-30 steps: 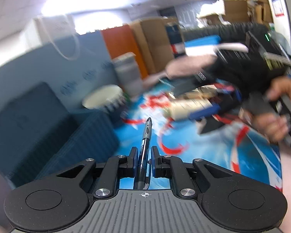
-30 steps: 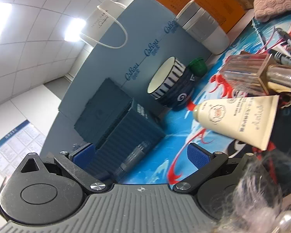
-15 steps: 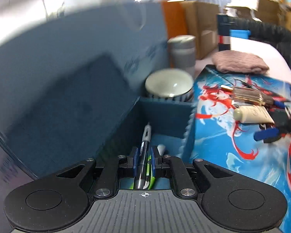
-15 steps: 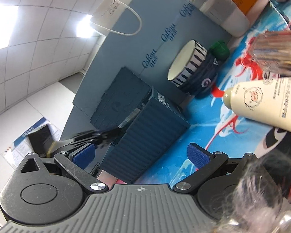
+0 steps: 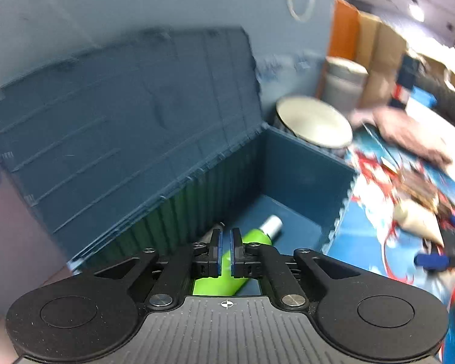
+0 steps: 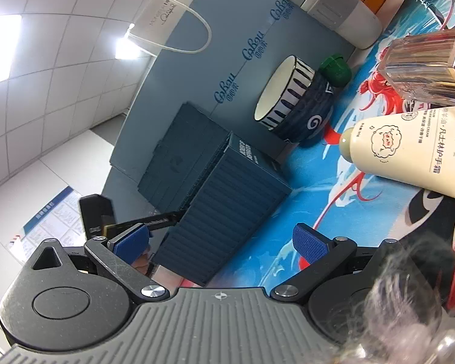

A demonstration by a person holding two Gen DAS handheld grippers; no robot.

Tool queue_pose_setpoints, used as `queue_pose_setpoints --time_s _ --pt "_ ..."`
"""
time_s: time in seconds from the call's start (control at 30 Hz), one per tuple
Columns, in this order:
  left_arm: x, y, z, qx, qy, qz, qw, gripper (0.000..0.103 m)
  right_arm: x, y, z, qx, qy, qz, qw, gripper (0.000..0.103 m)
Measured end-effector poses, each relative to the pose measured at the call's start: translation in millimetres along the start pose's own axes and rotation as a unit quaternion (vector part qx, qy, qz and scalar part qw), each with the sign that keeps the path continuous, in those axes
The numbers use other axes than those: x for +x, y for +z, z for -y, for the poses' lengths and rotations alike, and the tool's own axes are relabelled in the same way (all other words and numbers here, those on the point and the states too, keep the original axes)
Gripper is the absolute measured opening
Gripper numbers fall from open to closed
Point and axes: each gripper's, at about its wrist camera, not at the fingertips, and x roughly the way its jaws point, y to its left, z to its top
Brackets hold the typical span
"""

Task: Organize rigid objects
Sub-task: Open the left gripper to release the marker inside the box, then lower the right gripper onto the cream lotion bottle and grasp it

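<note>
Dark blue ribbed plastic fills the left wrist view: an open box [image 5: 303, 163], its lid [image 5: 136, 115] leaning back from 9 to 12 o'clock so the inside stays reachable. A green bottle [image 5: 236, 270] lies flat on the box floor at 6 o'clock, silver cap toward 1 o'clock. It appears to be already sorted.

The left gripper [image 5: 226, 242] hangs over the box mouth, tilted downward, likely so that whatever it lets go falls inside. Its jaws are closed to a thin slit, and only the green bottle shows through that slit. A dark slim tip, probably a pen [image 5: 216, 230], pokes out beside the left finger at 11 o'clock of the jaws. In the right wrist view the same pen runs from that gripper toward the box at 9 o'clock. Whether it is pinched or loose cannot be told.

The right gripper [image 6: 220, 238] is wide open and empty, held low over the blue printed mat [image 6: 303, 206]. It seems to be waiting for its turn.

At 2 to 3 o'clock from it, a cream tube [image 6: 403, 151] and a glass perfume bottle [image 6: 421, 69] lie on the mat, unsorted. A striped bowl [image 6: 291, 97] stands at 1 o'clock, just beyond the box.
</note>
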Motion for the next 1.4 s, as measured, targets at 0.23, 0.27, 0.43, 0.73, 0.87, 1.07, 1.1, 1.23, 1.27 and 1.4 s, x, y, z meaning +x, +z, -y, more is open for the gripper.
queue_pose_setpoints --time_s 0.23,0.27,0.43,0.73,0.87,1.07,1.1,1.23,1.27,1.4 --pt "-58.4 -22.7 19.5 -0.065 0.005 0.131 0.9892 0.015 0.1 -2.5 -2.9 -0.016 -0.016 0.008 1.0 0.102" --pt "-63.4 -26.5 22.7 -0.075 0.002 0.14 0.9873 0.023 -0.1 -2.8 -3.8 -0.019 -0.021 0.01 1.0 0.102" --pt "-73.8 -38.1 48.0 -0.068 -0.016 0.146 0.9868 0.036 -2.5 -2.7 -15.2 -0.054 -0.053 0.022 0.997 0.102" --pt "-87.7 -49.3 57.0 -0.045 -0.031 0.142 0.9883 0.079 -8.9 10.9 -63.1 -0.201 -0.182 0.033 0.962 0.103" --pt "-89.3 -51.0 55.6 -0.043 -0.036 0.14 0.9885 0.09 -14.3 14.6 -70.3 -0.238 -0.242 0.069 0.938 0.103" --pt "-87.4 -50.8 59.1 -0.034 -0.035 0.137 0.9894 0.097 -2.5 19.1 -70.8 -0.313 -0.297 0.038 0.901 0.102" --pt "-87.6 -50.8 59.4 -0.033 -0.035 0.136 0.9895 0.097 2.2 19.2 -70.3 -0.332 -0.308 0.019 0.891 0.1" --pt "-87.8 -50.3 58.5 -0.033 -0.039 0.138 0.9892 0.098 21.1 17.9 -61.7 -0.383 -0.345 -0.051 0.855 0.097" --pt "-87.7 -50.4 58.1 -0.033 -0.04 0.138 0.9891 0.098 25.5 18.1 -58.8 -0.391 -0.355 -0.06 0.847 0.096" --pt "-88.2 -50.6 56.8 -0.034 -0.043 0.139 0.9888 0.099 39.2 25.3 -41.8 -0.393 -0.376 -0.106 0.833 0.089"
